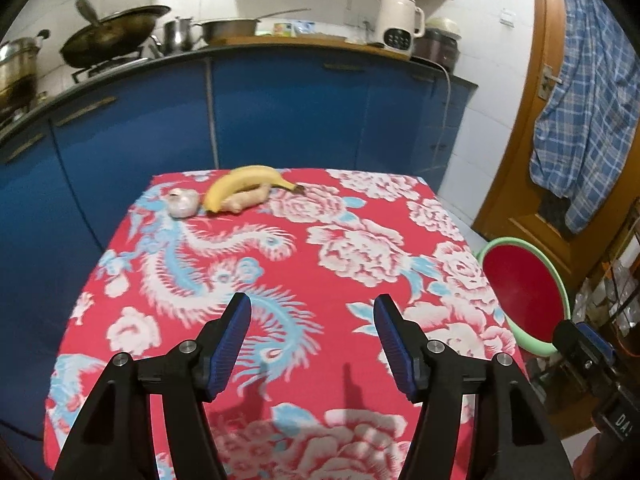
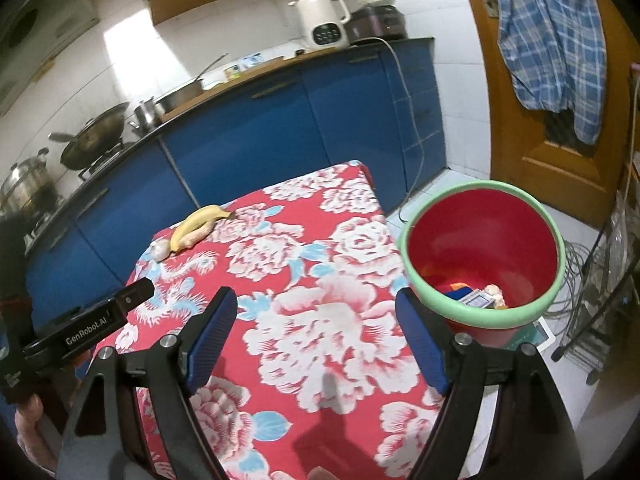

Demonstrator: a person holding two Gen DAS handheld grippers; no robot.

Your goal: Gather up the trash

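A table under a red flowered cloth [image 1: 280, 280] [image 2: 320, 320] fills both views. At its far end lie a yellow banana [image 1: 240, 186] [image 2: 196, 222], a piece of ginger [image 1: 246, 200] [image 2: 196, 240] against it, and a garlic bulb [image 1: 182, 204] [image 2: 160, 250]. A red bin with a green rim [image 2: 480, 248] [image 1: 520, 292] stands on the floor right of the table, holding several bits of trash [image 2: 478, 300]. My left gripper [image 1: 312, 308] hovers open over the cloth's near half, nothing between its pads. My right gripper [image 2: 316, 304] is open and empty too, its right finger [image 2: 420, 340] close to the bin's rim.
Blue kitchen cabinets [image 1: 280, 100] with a dark counter run behind the table, carrying a wok [image 1: 108, 36], pots and a white kettle [image 1: 400, 18]. A wooden door [image 2: 520, 120] with a hanging plaid shirt [image 2: 552, 40] is at the right. Cables and a wire rack [image 2: 600, 280] stand beside the bin.
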